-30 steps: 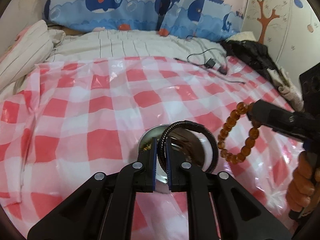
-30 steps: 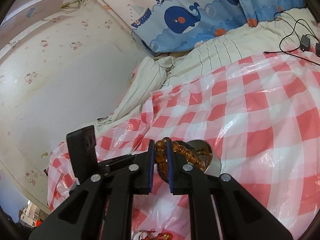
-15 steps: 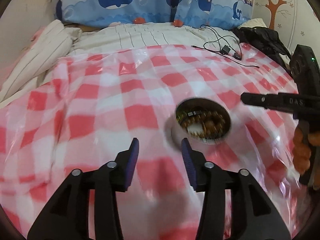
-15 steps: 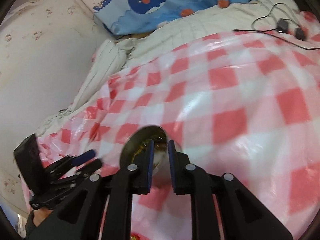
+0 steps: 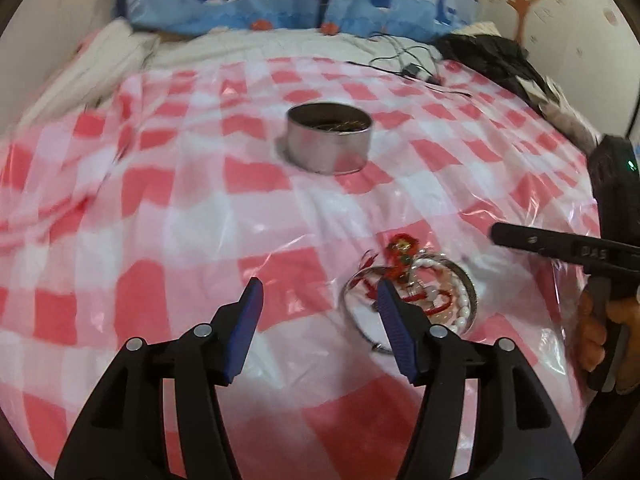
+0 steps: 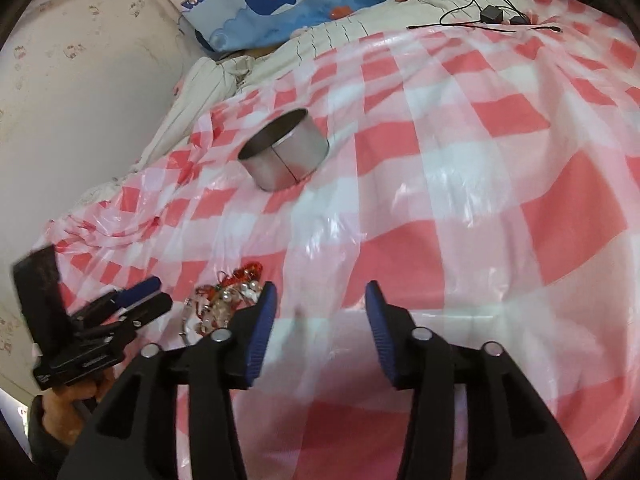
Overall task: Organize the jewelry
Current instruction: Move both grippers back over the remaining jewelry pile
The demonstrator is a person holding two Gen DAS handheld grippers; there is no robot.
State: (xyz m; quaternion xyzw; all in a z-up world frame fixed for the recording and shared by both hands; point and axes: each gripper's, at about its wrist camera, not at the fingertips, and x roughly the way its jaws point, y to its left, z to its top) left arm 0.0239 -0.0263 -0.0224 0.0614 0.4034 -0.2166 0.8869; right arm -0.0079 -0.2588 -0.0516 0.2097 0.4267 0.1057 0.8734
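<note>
Both bracelets were now in the tin [image 5: 328, 142]. Left claw [image 5: 318, 310] and right claw [image 6: 320, 306] had just opened, empty, and pulled back near the lid pile [image 5: 412, 292].

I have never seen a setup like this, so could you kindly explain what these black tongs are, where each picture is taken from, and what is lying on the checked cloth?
There is no robot here: a person holds hand tongs, one in each hand, with a camera on each looking along its fingers. One picture looks along the left tongs, the other along the right tongs; each picture also catches the other tool at its edge. Both tongs have just been opening and hold nothing. Below them a red-and-white checked cloth covers a bed. On it stands a round metal tin with jewelry inside, though its contents are hard to make out. Nearer lies a pile of jewelry: a metal bangle, white beads and red cord. Cables lie further back.
</note>
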